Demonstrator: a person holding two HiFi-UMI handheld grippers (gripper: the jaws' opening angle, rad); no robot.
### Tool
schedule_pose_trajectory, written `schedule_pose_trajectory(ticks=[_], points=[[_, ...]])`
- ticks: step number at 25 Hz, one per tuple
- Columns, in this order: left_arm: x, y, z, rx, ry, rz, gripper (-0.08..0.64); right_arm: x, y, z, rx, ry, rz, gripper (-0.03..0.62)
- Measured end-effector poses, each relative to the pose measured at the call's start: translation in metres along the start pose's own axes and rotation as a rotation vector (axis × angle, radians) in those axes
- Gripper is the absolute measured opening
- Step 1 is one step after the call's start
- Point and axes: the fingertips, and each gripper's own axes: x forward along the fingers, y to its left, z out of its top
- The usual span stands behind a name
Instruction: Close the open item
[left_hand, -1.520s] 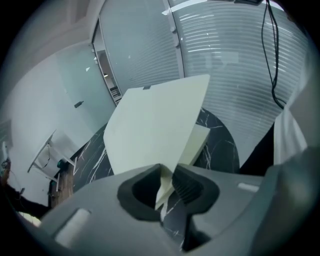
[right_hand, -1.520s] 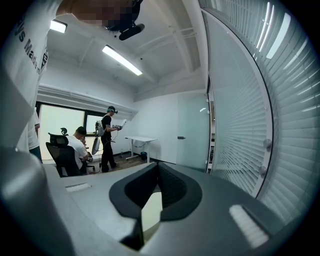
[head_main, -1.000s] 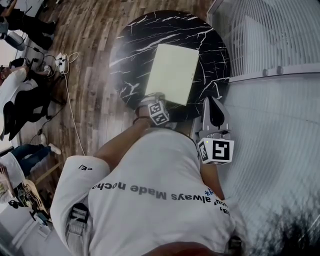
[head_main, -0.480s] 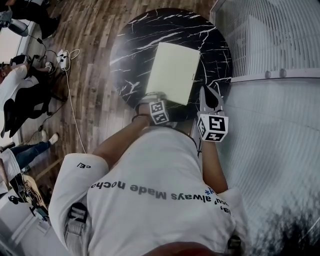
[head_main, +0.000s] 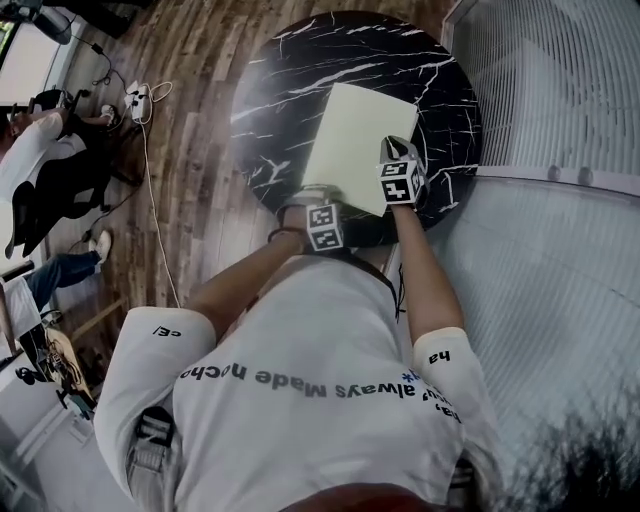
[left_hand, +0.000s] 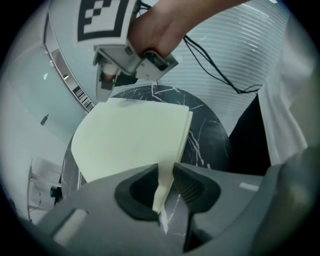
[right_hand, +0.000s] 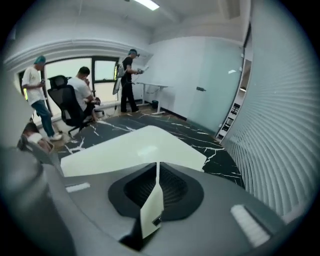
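The left gripper (left_hand: 165, 185), nearest the person, is clamped on the near corner of a pale yellow folder (head_main: 355, 140), which lies on the round table (head_main: 280, 80) close to its near edge. The right gripper (right_hand: 157, 185) pinches the folder's right-hand corner, its jaws almost together on the thin edge. The closing looks nearly finished, since the cover lies close to flat. Next, I judge, both corners need lowering together, then letting go. The folder is thin, smooth, matte and slightly bendy. The tabletop is glossy black stone with white veins.
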Motion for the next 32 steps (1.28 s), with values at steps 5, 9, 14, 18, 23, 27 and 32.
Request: schedule_pose_trajectory(ticks=[5, 9, 14, 18, 23, 27, 32], points=[[0.003, 0.004, 0.0, -0.038, -0.015, -0.022, 0.098, 0.03, -0.003, -0.034, -0.046, 0.148, -0.008, 0.017], [0.003, 0.006, -0.003, -0.065, -0.021, -0.031, 0.1, 0.032, -0.005, -0.056, -0.024, 0.22, 0.004, 0.02], [0.004, 0.008, -0.001, -0.087, -0.022, -0.028, 0.101, 0.028, -0.008, -0.07, -0.028, 0.249, 0.003, 0.001], [0.004, 0.009, -0.001, -0.112, -0.022, -0.044, 0.101, 0.031, -0.008, -0.075, -0.005, 0.243, 0.006, -0.002], [0.004, 0.009, 0.0, -0.128, -0.017, -0.058, 0.101, 0.027, -0.01, -0.072, 0.061, 0.215, 0.05, 0.0], [0.005, 0.009, 0.0, -0.129, -0.012, -0.065, 0.101, 0.012, -0.013, -0.076, 0.045, 0.222, 0.034, 0.002], [0.006, 0.008, 0.0, -0.133, -0.011, -0.067, 0.101, 0.015, -0.01, -0.092, 0.006, 0.241, 0.034, -0.002]])
